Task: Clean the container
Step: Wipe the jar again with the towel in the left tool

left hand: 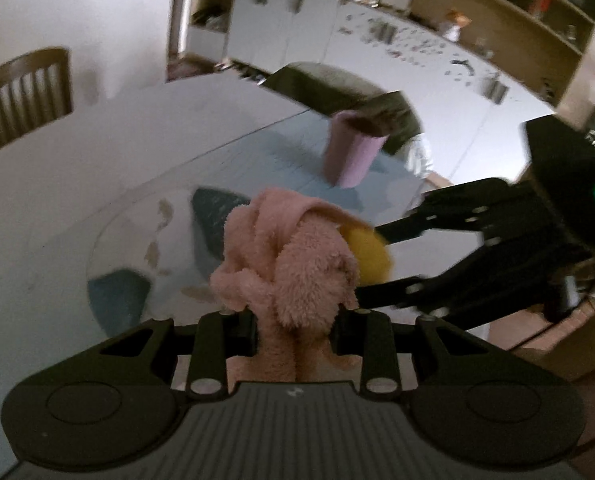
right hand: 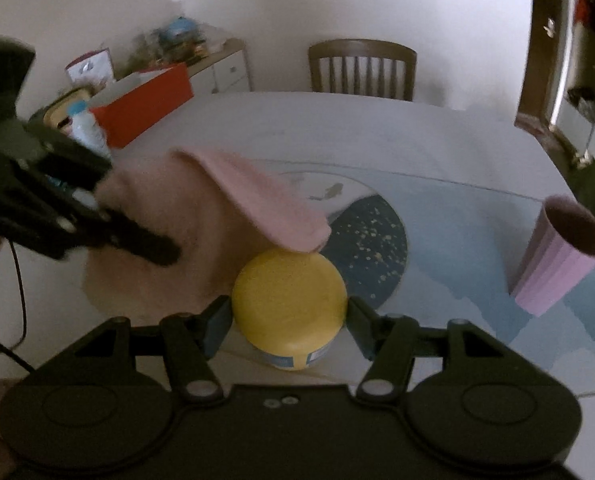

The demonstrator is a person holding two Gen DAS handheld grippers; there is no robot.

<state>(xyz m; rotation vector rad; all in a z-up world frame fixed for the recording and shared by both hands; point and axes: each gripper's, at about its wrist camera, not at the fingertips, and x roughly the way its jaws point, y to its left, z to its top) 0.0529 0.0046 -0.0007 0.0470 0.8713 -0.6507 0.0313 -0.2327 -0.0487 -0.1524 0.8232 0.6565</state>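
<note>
In the left wrist view my left gripper (left hand: 295,332) is shut on a fluffy pink cloth (left hand: 293,264), bunched up between its fingers. The cloth presses against a yellow-lidded container (left hand: 371,256), which my right gripper (left hand: 367,262) grips from the right. In the right wrist view the right gripper (right hand: 289,320) is shut on the container (right hand: 289,292), held above the table with its yellow lid toward the camera. The pink cloth (right hand: 257,196) drapes over the container's far edge. The left gripper (right hand: 137,216) reaches in from the left, clamped on the cloth.
A ribbed pink cup (right hand: 557,256) stands upright on the blue patterned mat (right hand: 377,248), also seen in the left wrist view (left hand: 353,152). Wooden chairs (right hand: 361,68) stand at the white table (right hand: 337,128). A red box (right hand: 145,104) and a bottle (right hand: 87,124) are at the left.
</note>
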